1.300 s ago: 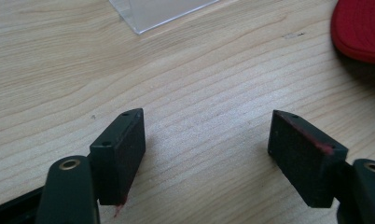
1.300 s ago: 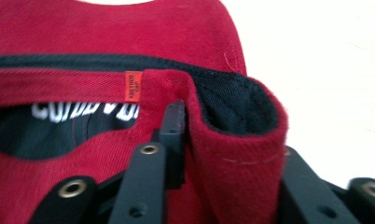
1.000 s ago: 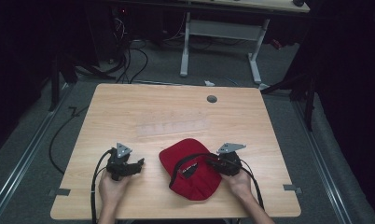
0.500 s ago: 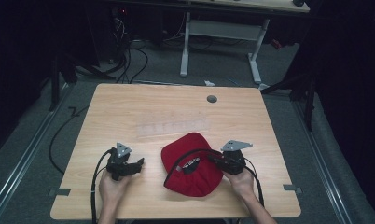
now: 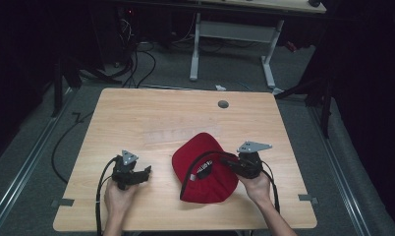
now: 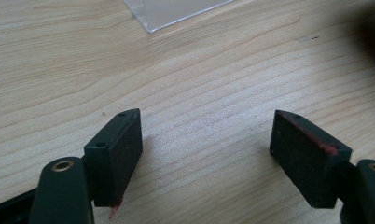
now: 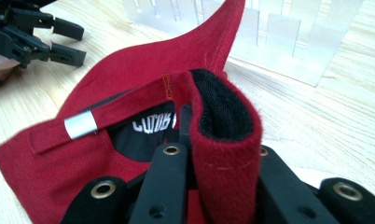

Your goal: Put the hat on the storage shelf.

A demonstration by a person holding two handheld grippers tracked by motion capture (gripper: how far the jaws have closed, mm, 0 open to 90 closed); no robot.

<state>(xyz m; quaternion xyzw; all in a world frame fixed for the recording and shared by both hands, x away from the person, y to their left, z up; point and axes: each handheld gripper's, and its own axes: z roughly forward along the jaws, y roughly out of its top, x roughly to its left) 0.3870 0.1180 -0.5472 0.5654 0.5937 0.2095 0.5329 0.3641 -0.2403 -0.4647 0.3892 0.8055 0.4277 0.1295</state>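
Observation:
A red cap [image 5: 205,167] lies upside down at the front middle of the wooden table [image 5: 136,113], its black inner label showing. My right gripper [image 5: 226,165] is shut on the cap's rear strap; in the right gripper view the folded red strap [image 7: 225,154] sits pinched between the jaws [image 7: 213,154], and the cap [image 7: 129,79] tilts up from the table. My left gripper [image 5: 146,171] rests low at the front left, apart from the cap. Its jaws [image 6: 206,149] stand wide and have just been opening a little, with bare wood between them.
A clear plastic rack [image 5: 181,132] lies flat in the middle of the table, just beyond the cap; its slats [image 7: 279,32] stand behind the brim. A round cable hole [image 5: 223,104] sits near the far edge. Cables trail from both grippers over the front edge.
My right gripper has risen with the cap's strap in it, lifting that side of the cap off the table. The left hand has stayed in place.

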